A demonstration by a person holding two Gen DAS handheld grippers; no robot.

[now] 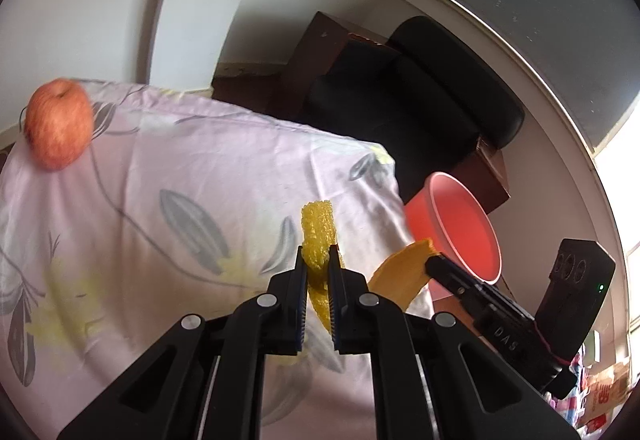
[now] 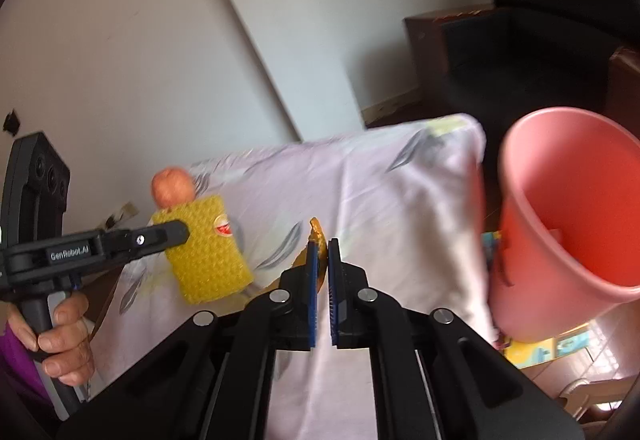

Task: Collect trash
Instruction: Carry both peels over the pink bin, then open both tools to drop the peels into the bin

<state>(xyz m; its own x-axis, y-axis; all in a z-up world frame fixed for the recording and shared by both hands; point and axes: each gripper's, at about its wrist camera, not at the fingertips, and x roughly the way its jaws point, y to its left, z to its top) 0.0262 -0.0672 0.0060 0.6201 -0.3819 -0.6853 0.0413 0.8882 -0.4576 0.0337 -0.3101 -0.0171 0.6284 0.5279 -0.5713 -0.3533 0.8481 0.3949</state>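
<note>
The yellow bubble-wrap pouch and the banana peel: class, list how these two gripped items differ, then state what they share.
The yellow bubble-wrap pouch is a bumpy flat rectangle with a small red sticker; the banana peel is a smooth, curved, orange-yellow strip. The pouch sits in the left gripper; the peel is in the right gripper. Both are clamped between shut pads above the floral cloth, near the pink bin.

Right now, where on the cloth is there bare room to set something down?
The cloth is bare between the apple at its far left corner and the grippers near the bucket. It is crowded where the left gripper holds yellow foam and the right gripper a peel.
</note>
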